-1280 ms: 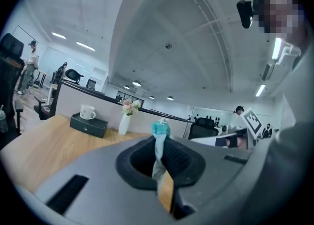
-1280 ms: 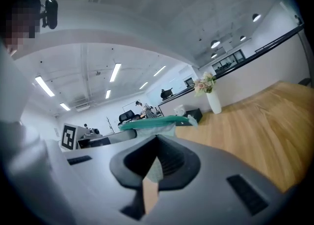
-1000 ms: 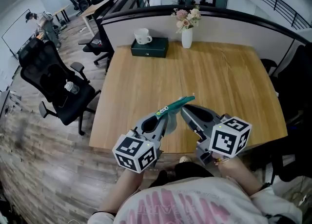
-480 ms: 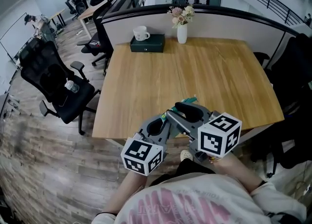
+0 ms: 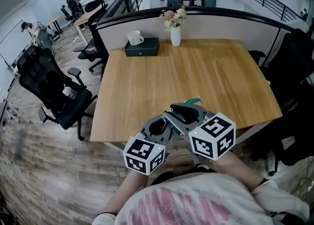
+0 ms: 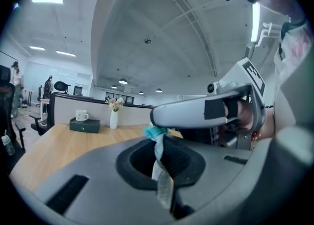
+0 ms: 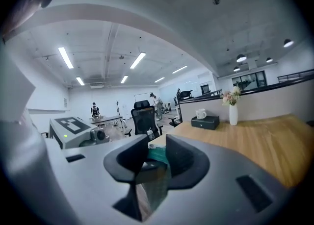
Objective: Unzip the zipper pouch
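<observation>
The teal zipper pouch [image 5: 195, 102] is held in the air over the table's near edge, and in the head view only a corner of it shows. My left gripper [image 5: 167, 120] is shut on the pouch's pale lower edge [image 6: 158, 158], which hangs in its jaws [image 6: 161, 175]. My right gripper [image 5: 175, 110] crosses just in front of the left one [image 6: 206, 111]. Its jaws are closing, with a gap still between them [image 7: 154, 162] and a teal fold of the pouch [image 7: 158, 154] inside that gap.
The wooden table [image 5: 171, 72] carries a dark green box [image 5: 141, 47] with a white mug [image 5: 134, 37] on it, and a white vase of flowers [image 5: 175, 34] at the far edge by a partition. A black office chair [image 5: 49, 87] stands to the left.
Both grippers have drawn back toward the person. The right gripper swung left across the left one, and its jaws now stand apart around the pouch. The stretched pouch is now mostly hidden.
</observation>
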`<state>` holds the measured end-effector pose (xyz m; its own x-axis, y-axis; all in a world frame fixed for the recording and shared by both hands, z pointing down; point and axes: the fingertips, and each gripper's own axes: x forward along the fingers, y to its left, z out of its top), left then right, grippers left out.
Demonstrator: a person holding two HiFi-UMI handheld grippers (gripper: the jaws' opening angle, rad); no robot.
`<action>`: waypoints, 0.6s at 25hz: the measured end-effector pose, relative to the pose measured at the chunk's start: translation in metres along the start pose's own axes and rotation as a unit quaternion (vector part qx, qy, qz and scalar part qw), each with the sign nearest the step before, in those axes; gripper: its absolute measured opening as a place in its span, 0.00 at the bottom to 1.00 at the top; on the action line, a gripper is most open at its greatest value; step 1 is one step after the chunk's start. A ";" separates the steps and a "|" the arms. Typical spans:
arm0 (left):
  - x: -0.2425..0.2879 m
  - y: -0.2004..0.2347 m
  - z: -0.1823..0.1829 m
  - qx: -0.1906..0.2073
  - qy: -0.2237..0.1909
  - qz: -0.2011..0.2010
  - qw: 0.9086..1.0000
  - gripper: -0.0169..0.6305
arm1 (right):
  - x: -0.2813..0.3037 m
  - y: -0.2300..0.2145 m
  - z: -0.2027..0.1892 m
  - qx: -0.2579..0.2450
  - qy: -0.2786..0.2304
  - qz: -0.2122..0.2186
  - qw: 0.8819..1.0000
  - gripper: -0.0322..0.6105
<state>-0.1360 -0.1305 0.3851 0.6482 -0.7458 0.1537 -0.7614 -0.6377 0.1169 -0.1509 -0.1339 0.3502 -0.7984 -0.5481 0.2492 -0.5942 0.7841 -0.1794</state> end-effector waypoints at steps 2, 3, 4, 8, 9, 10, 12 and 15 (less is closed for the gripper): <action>0.007 -0.001 0.003 0.000 0.000 0.002 1.000 0.04 | -0.003 -0.006 0.003 -0.015 -0.001 -0.002 1.000 0.21; 0.012 0.000 0.004 0.000 0.000 0.005 1.000 0.04 | -0.005 -0.011 0.005 -0.022 -0.002 -0.002 1.000 0.21; 0.017 0.000 0.006 -0.001 0.001 0.009 1.000 0.04 | -0.006 -0.015 0.007 -0.029 -0.003 0.000 1.000 0.21; 0.041 0.001 0.014 -0.022 -0.005 0.028 0.999 0.04 | -0.012 -0.038 0.017 -0.045 -0.004 0.009 0.999 0.20; 0.047 0.000 0.016 -0.025 -0.007 0.032 0.999 0.04 | -0.014 -0.044 0.020 -0.049 -0.006 0.009 0.999 0.20; 0.053 -0.001 0.017 -0.026 -0.008 0.035 0.999 0.04 | -0.017 -0.050 0.023 -0.052 -0.010 0.009 0.999 0.18; 0.065 -0.005 0.019 -0.029 -0.010 0.039 0.999 0.04 | -0.023 -0.062 0.027 -0.051 -0.016 0.010 0.999 0.16; 0.084 -0.014 0.020 -0.030 -0.006 0.038 0.999 0.04 | -0.031 -0.074 0.029 -0.040 -0.020 0.026 0.999 0.12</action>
<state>-0.0708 -0.1885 0.3771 0.5891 -0.7936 0.1521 -0.8069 -0.5673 0.1646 -0.0851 -0.1829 0.3281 -0.8324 -0.5158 0.2026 -0.5433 0.8316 -0.1150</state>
